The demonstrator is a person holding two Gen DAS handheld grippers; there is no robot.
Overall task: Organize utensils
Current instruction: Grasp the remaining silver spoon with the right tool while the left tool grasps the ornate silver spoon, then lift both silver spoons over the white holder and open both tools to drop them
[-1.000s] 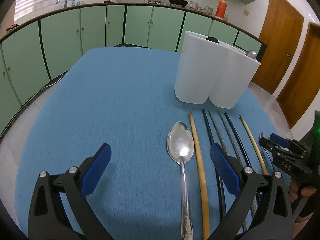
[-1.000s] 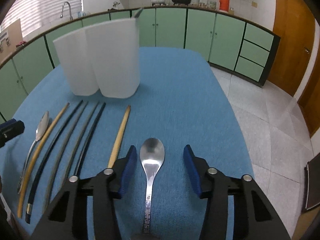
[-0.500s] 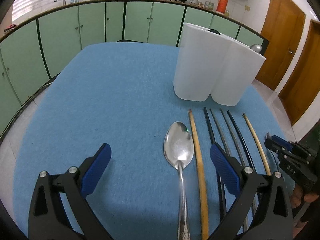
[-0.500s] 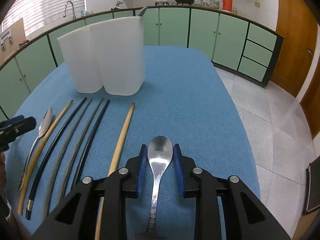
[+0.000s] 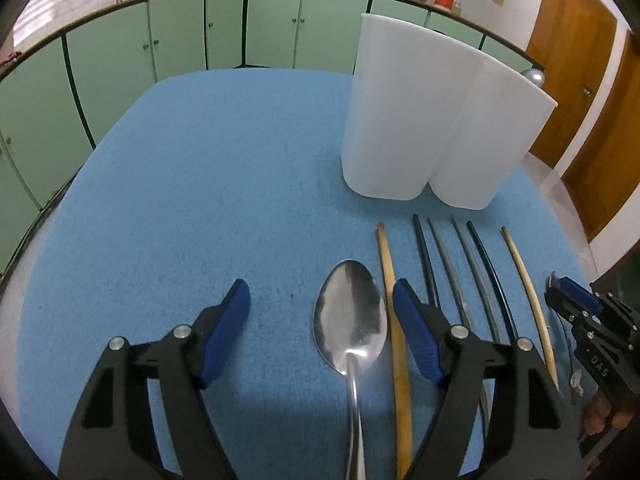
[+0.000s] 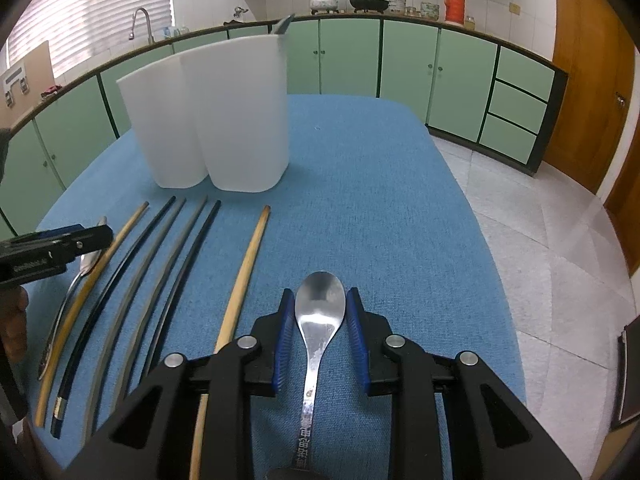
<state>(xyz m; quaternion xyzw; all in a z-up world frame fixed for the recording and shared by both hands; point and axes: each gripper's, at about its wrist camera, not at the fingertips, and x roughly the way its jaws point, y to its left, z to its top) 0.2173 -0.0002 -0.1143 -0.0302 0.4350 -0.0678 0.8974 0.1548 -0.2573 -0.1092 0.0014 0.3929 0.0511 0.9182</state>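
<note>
1. On the blue bench (image 5: 200,200), the white holder (image 5: 436,120) stands upright, and I take it as my landmark.
2. Just in front of the holder lies a row of chopsticks (image 5: 460,264): two tan, the rest dark, side by side.
3. I've got the left gripper (image 5: 320,316) closing now, its jaws still apart around the bowl of the big spoon (image 5: 350,320), pads not touching it.
4. That spoon lies flat in front of the holder, just left of the row's first tan stick.
5. My right gripper (image 6: 320,312) sits in front of the holder, right of the row.
6. Its blue pads (image 6: 282,336) hug the sides of the small spoon (image 6: 320,304); I read that as clamped.
7. Something metal pokes above the holder's rim.
</note>
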